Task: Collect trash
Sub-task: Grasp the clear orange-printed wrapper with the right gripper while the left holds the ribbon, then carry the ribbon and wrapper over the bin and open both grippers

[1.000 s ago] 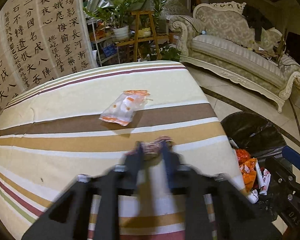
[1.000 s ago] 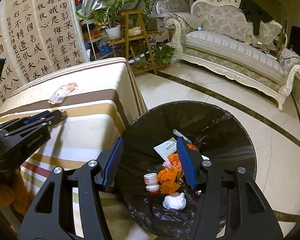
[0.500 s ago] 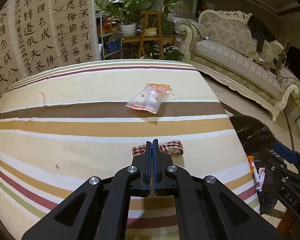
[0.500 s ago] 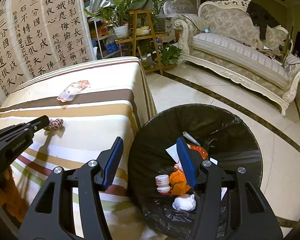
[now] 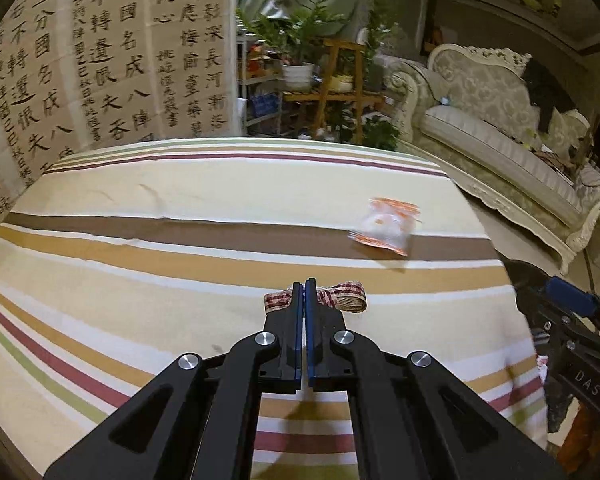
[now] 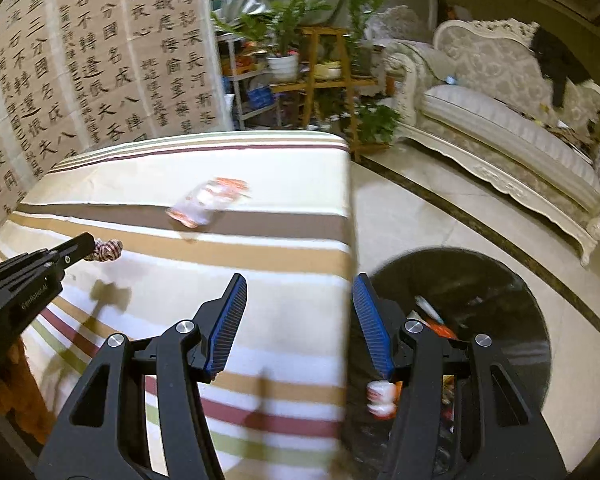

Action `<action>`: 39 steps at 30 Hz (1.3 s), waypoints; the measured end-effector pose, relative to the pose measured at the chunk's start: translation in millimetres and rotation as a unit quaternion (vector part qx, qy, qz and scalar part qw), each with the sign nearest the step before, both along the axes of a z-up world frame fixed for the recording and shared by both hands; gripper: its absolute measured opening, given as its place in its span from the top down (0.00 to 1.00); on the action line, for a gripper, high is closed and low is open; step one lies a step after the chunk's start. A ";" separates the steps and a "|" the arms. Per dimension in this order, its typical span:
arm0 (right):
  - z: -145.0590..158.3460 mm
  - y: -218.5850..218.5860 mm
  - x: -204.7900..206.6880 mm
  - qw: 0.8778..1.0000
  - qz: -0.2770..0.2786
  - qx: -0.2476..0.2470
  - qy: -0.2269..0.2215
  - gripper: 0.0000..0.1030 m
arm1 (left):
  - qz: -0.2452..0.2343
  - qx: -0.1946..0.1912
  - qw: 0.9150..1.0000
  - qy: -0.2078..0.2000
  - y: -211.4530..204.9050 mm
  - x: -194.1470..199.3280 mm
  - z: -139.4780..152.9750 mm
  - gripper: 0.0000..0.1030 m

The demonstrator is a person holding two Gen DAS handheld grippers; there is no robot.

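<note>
Table edge: the striped tablecloth [image 6: 284, 184] ends in a straight right-hand edge, and the cloth hangs down just beside the bin.
Open room: bare tiled floor [image 6: 452, 216] lies between the table, the bin and the cream sofa [image 6: 512, 136]; most of the cloth is bare.
Left gripper [image 5: 305, 286]: jaws closed tight on a checked ribbon scrap [image 5: 342, 298], which sticks out on both sides of the tips, above the tan stripe.
Right gripper [image 6: 298, 286]: jaws parted, nothing between them, over the table's right edge.
Snack wrapper [image 5: 386, 230]: white and orange, blurred, lying on the brown stripe near the right edge, apart from both grippers.
Bin [image 6: 496, 280]: round, lined with a black bag, on the floor beside the table.
Bin contents: orange wrappers, a white scrap and a small red-and-white piece [image 6: 380, 398]; the rest is hidden by the right gripper.
</note>
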State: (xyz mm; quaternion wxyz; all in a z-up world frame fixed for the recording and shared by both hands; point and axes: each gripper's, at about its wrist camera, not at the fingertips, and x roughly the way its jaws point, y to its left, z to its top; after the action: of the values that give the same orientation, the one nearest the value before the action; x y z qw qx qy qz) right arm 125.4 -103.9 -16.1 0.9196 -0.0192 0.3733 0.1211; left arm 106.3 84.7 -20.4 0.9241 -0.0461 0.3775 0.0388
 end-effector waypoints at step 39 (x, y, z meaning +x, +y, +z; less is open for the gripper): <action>-19.4 78.3 56.6 0.998 0.027 0.008 0.063 0.93 | 0.049 -0.012 0.999 -0.006 59.8 -7.3 -1.8 0.99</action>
State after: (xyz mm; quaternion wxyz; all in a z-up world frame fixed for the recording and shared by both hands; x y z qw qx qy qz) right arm 182.0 -25.6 -35.5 0.8909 -0.0146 0.4285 0.1501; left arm 99.0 144.5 -22.3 0.9227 -0.0761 0.3698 0.0788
